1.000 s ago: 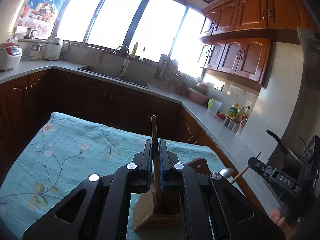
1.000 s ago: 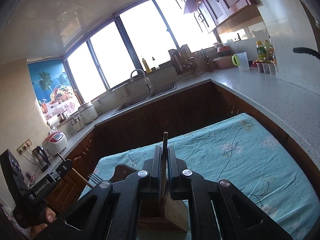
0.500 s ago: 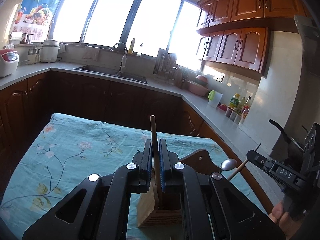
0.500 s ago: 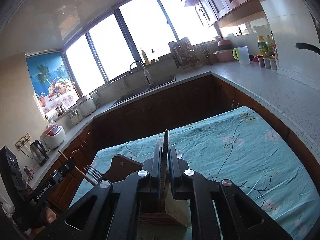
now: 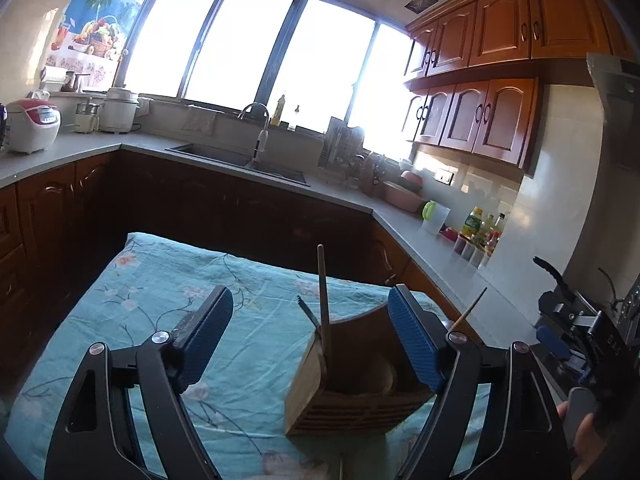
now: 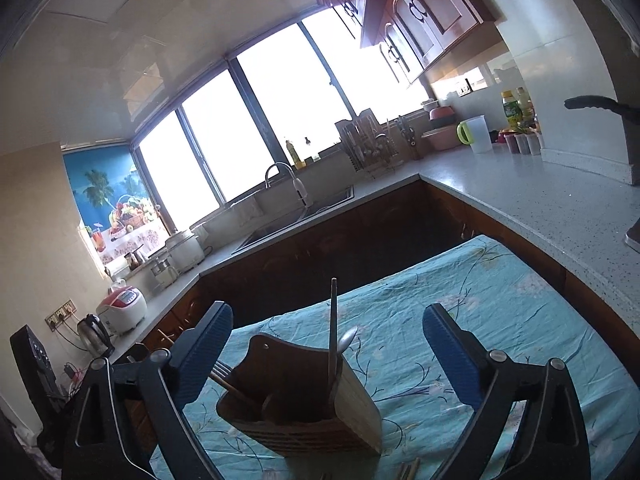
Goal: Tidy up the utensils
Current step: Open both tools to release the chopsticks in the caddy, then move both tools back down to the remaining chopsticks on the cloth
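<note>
A wooden utensil holder stands on a table with a teal flowered cloth; it also shows in the right wrist view. A wooden-handled utensil stands upright in it, beside a fork. In the right wrist view a thin stick, a spoon and a fork stand in the holder. My left gripper is open and empty just above and behind the holder. My right gripper is open and empty over the holder. The right gripper's body shows at the right edge of the left wrist view.
Dark wood cabinets and a grey counter wrap around the table. A sink with a tap lies under the windows. A rice cooker, a dish rack, a jug and bottles stand on the counter.
Both grippers were shut on upright utensil handles over the holder. Both have opened wide; the utensils now stand free in the holder.
</note>
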`<state>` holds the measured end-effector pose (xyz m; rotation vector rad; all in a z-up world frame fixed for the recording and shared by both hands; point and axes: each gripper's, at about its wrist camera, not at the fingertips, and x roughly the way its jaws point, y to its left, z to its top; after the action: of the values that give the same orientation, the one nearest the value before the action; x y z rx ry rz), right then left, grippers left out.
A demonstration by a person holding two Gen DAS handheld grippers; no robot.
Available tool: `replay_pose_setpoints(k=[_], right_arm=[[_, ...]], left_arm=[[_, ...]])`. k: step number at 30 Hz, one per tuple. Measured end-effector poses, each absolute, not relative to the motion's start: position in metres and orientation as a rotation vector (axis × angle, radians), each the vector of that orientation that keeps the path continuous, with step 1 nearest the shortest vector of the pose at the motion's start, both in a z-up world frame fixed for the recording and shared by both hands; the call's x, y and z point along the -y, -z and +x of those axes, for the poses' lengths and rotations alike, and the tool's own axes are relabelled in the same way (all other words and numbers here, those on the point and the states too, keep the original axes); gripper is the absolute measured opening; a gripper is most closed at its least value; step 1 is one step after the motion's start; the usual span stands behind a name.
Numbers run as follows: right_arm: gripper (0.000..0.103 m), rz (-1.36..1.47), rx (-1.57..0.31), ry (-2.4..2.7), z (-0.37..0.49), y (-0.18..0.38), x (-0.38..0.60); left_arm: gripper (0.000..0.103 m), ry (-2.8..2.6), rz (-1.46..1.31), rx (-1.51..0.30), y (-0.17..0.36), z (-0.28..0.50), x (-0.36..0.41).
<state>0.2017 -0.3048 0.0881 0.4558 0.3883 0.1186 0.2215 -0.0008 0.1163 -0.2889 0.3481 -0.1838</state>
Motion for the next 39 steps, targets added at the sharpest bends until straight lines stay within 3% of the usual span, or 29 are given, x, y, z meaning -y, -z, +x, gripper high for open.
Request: replay_pose_setpoints(k=[20,39], right_arm=[[0.099,0.392,-0.503,0.031,0.076,-0.017,0.315],[0.099,0.370,-0.644,0.047,0.054,0.022,0.310]], left_arm=[[0.085,0.188,-0.219,-0.572,-0.029,0.135,0.003],[0.085,0.206,-0.156,-0.700,0.001,0.120,0.021]])
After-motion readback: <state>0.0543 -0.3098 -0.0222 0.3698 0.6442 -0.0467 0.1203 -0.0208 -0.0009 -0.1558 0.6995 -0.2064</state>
